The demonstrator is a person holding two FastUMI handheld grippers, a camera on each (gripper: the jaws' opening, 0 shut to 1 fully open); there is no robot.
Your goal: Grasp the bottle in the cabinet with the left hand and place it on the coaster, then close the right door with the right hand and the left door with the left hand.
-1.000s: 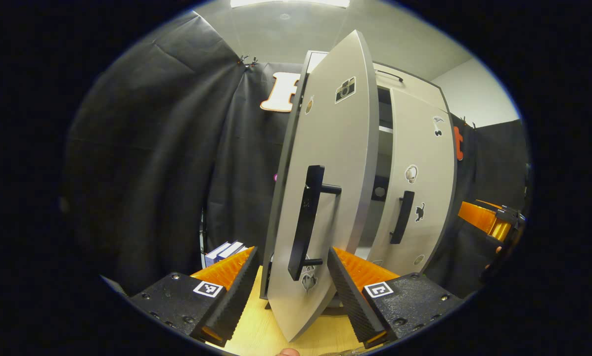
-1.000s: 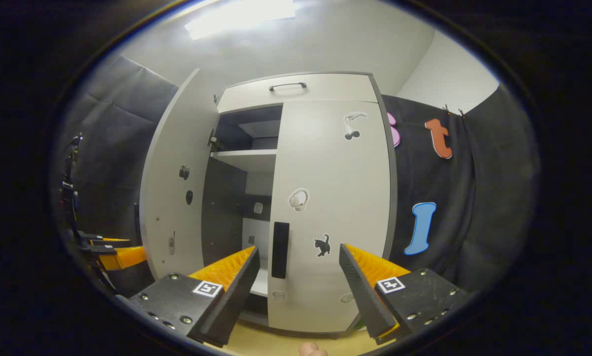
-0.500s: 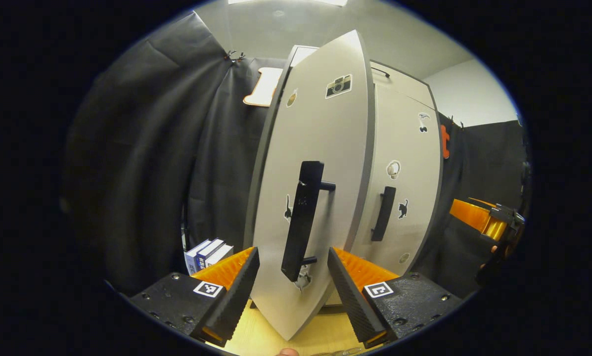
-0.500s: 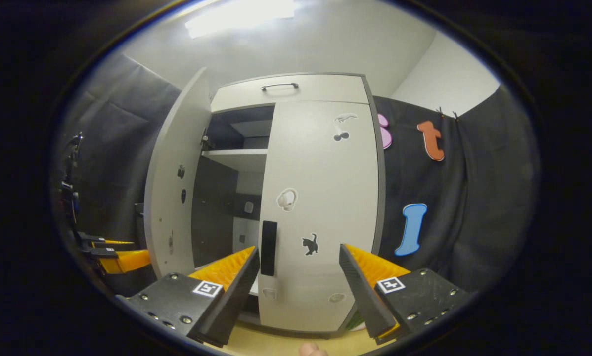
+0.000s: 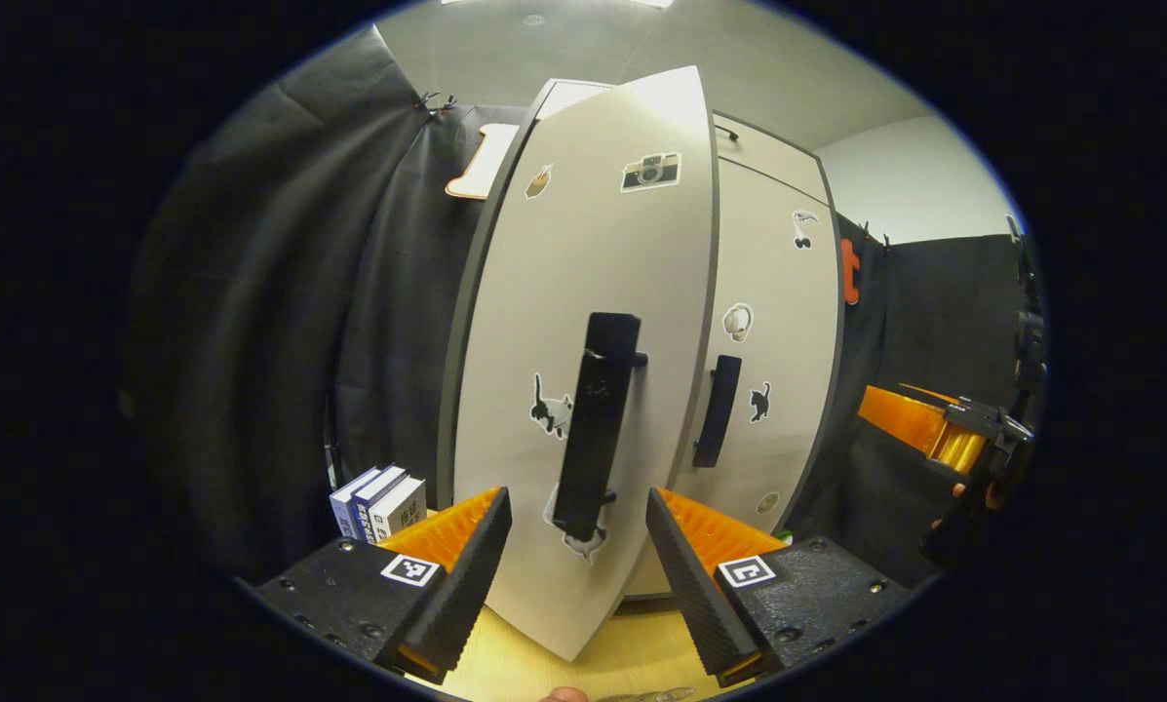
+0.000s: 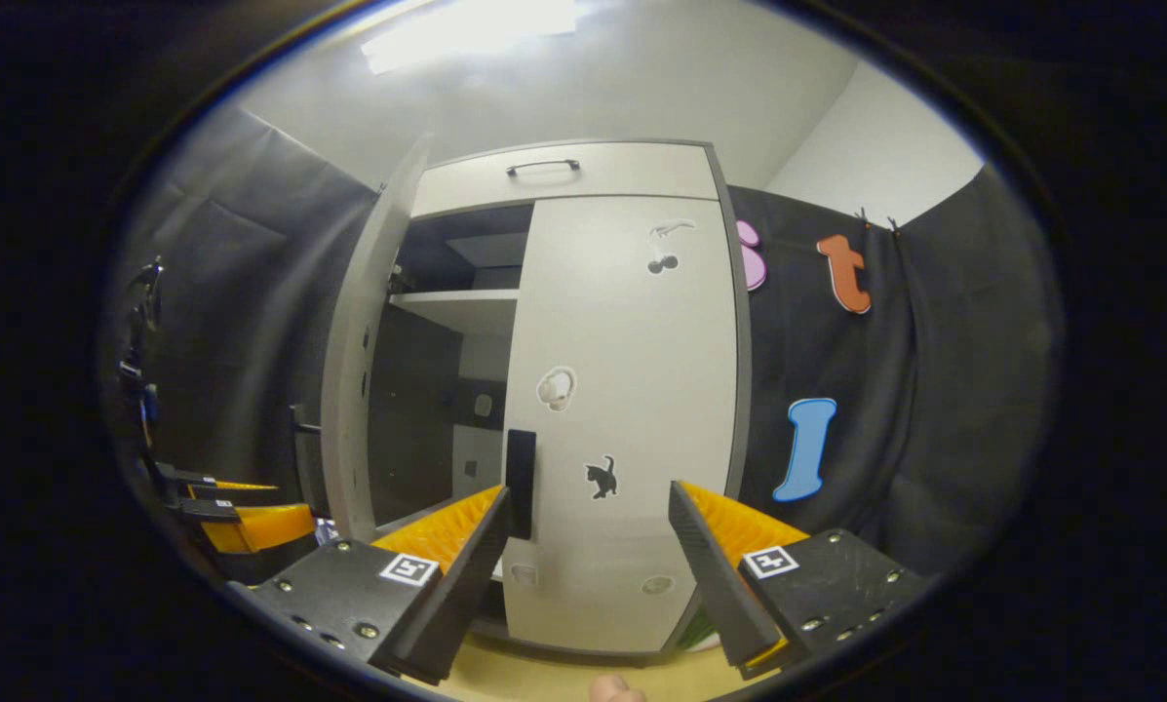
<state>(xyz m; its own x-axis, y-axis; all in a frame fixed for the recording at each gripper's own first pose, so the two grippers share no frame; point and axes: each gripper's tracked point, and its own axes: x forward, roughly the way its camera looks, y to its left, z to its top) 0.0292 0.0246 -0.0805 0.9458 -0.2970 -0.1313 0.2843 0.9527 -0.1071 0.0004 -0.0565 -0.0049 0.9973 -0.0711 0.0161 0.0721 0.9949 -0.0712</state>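
I am holding my left gripper (image 5: 577,546) wide apart before the left door (image 5: 583,322), its handle (image 5: 595,429) between the fingers untouched; my right gripper (image 6: 588,546) is gaping wide before the shut right door (image 6: 622,409).

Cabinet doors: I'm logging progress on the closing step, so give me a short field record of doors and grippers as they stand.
right door: shut, flush with cabinet
left door: part open, shelf visible in the gap
left door handle: between the left gripper fingers, not clamped
left gripper: open
right gripper: open, facing right door, holding nothing
books: beside cabinet, on table
step left: finish shutting left door
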